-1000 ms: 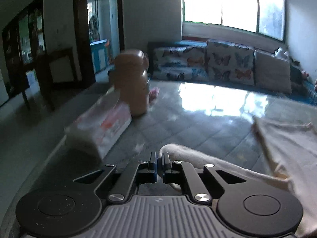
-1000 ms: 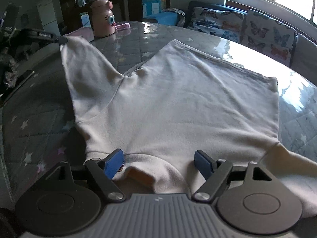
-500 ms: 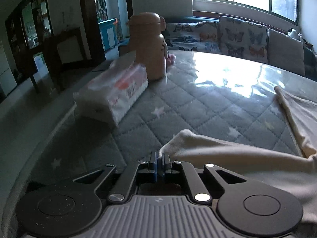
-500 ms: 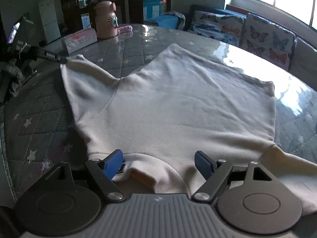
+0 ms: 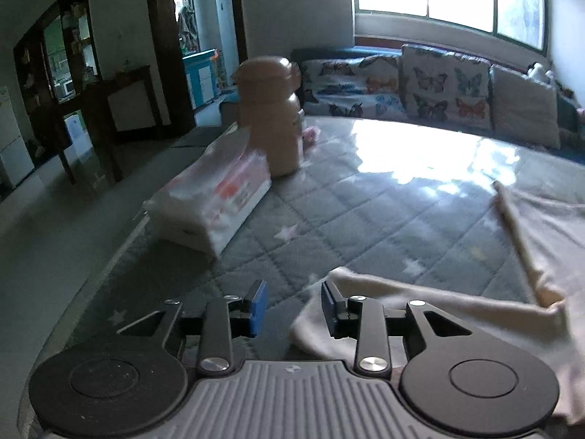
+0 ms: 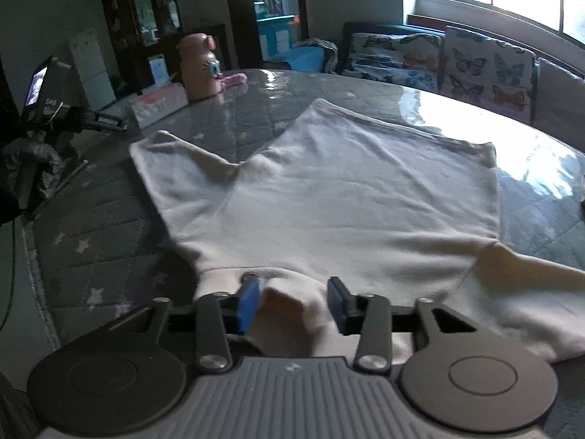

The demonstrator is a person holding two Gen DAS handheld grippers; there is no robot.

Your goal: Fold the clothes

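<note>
My left gripper [image 5: 293, 305] has just been opening; its jaws stand apart, the sleeve [image 5: 420, 303] lying free at its four o'clock. My right gripper [image 6: 292, 301] has just been closing around a bunched fold of the collar, pads not yet pressing. The shirt [image 6: 351, 190] lies spread on the table [image 6: 109, 241], bottle [image 6: 199, 67] at its eleven o'clock.
</note>
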